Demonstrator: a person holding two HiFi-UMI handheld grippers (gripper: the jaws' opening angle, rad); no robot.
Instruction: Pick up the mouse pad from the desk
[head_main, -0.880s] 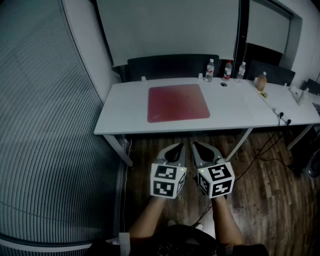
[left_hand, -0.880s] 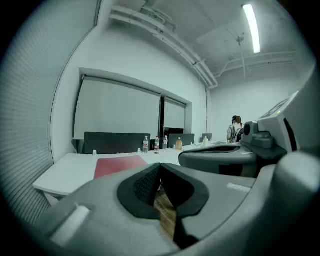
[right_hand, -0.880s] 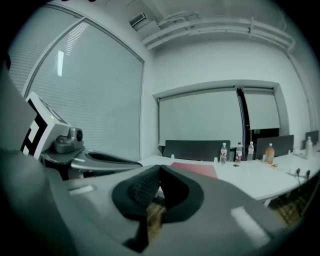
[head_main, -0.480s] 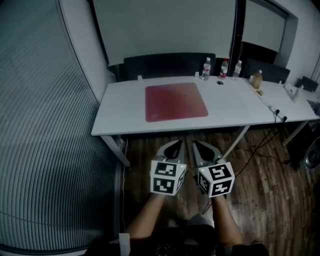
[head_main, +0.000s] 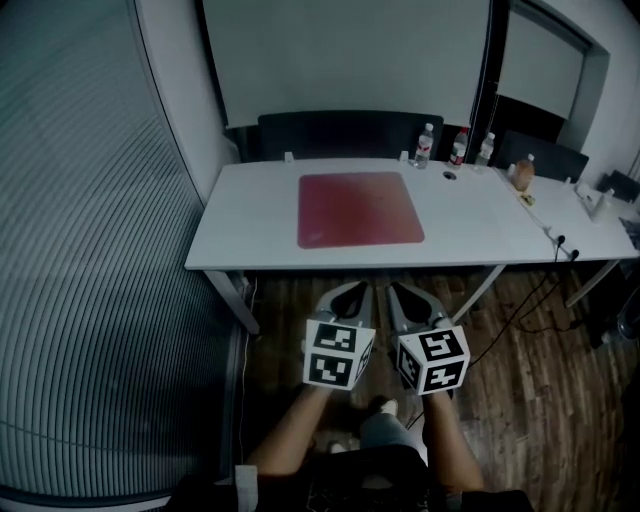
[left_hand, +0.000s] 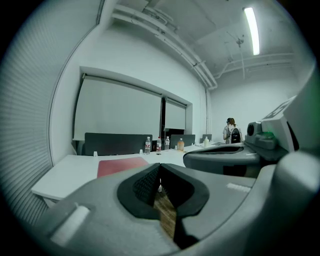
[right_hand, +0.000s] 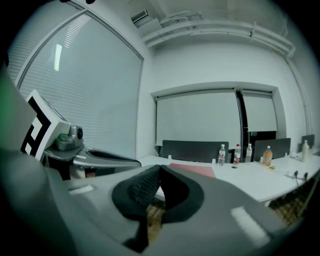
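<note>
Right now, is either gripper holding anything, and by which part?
Nothing is held: left gripper and right gripper are shut, empty; mouse pad lies on desk.

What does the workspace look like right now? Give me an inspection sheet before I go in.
Surface: white desk, ahead of both grippers, not yet reached.
Job's things: red mouse pad lying flat on the desk, untouched.
Clutter: three water bottles at the far edge; an amber bottle further right; all apart from the pad.
Grippers: left gripper and right gripper side by side over the floor, tongs shut, nothing between them.
Cables: dark cables hang from the desk's right end onto the wood floor.
Surroundings: blinds on the left; dark chair back behind the desk; a person far off.
</note>
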